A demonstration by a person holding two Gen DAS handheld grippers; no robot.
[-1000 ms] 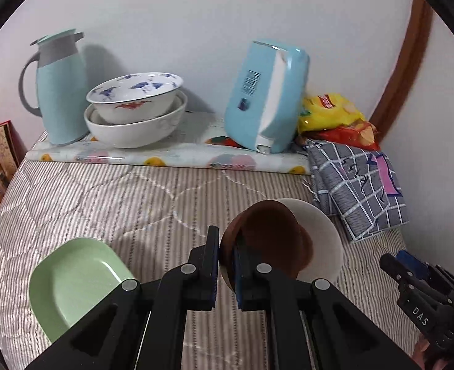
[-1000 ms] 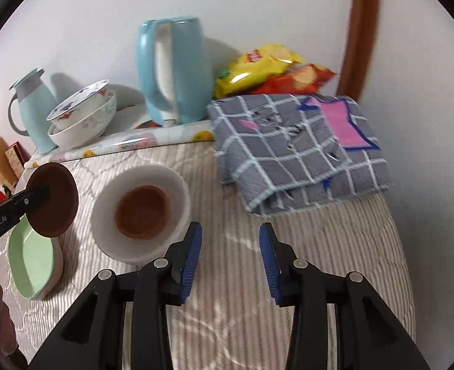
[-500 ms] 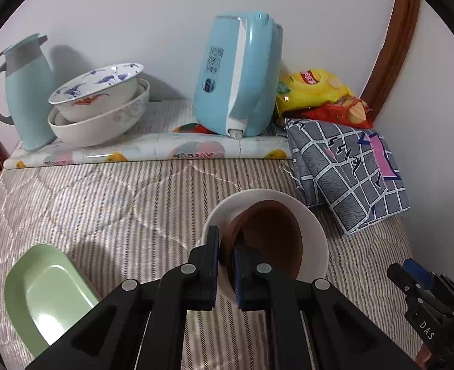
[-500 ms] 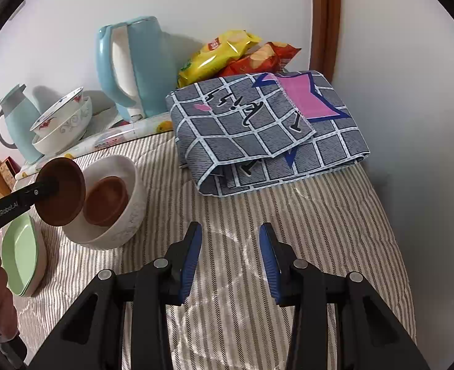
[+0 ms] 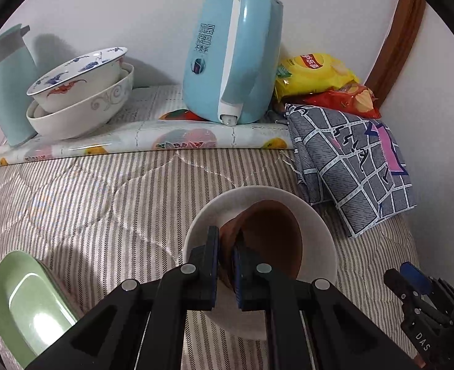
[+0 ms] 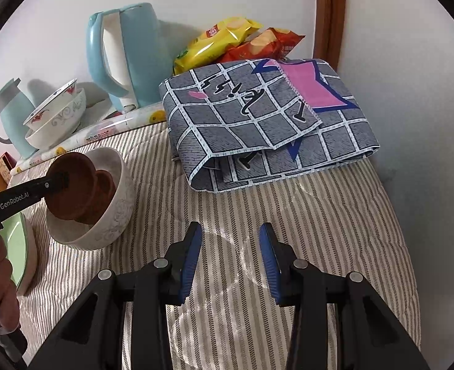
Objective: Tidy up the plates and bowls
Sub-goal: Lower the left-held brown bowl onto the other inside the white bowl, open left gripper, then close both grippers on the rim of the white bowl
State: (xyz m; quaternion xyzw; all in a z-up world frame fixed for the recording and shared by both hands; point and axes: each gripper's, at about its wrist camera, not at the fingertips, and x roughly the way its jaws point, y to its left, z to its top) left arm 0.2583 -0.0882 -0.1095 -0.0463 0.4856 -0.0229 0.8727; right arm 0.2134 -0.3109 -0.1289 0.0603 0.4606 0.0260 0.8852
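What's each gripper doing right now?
Left gripper: shut on the rim of the brown bowl, over the white bowl.
Right gripper: open, holding nothing.

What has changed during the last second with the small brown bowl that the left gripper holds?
The left gripper, shut on the small brown bowl, has lowered it into the white patterned bowl, onto a second brown bowl inside. The right gripper stays open and empty; the green plate is untouched.

**Handheld grippers, matched pair**

Left gripper point(image 5: 225, 254): matte black angular body, silver round screws, blue ribbed pads; white "GenRobot.AI" lettering, left edge of the right wrist view. Right gripper point(image 6: 230, 257): identical build; "DAS" printed, lower right of the left wrist view.
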